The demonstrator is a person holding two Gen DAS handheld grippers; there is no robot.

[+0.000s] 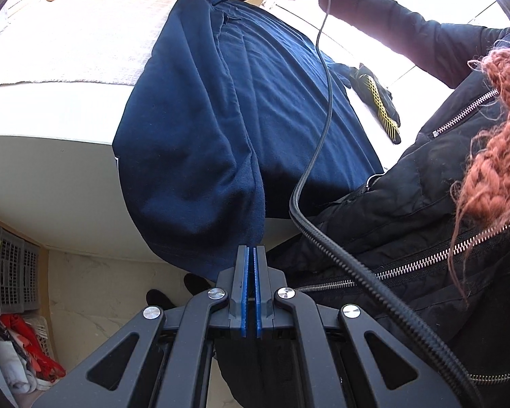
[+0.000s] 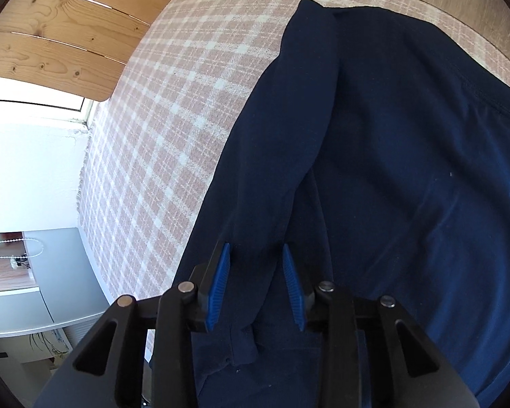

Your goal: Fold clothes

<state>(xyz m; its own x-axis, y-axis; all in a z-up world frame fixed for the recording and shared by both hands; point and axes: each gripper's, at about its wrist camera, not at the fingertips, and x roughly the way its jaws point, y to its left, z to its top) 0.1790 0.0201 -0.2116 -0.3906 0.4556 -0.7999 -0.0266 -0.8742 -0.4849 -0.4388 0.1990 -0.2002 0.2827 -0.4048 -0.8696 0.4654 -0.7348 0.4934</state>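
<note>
No brand name or readable writing showed anywhere; only a small white patch sat at the hanging edge of the navy garment, too cut off to read. The garment lay spread across the table, over a pink-and-white checked cloth, with one end drooping past the table's edge. The left gripper had its jaws clenched together just below that hanging hem; whether any fabric was pinched could not be made out. The right gripper stood with jaws parted, a fold of the garment between its blue pads, not pressed. A black-and-yellow item beyond stayed unclear.
</note>
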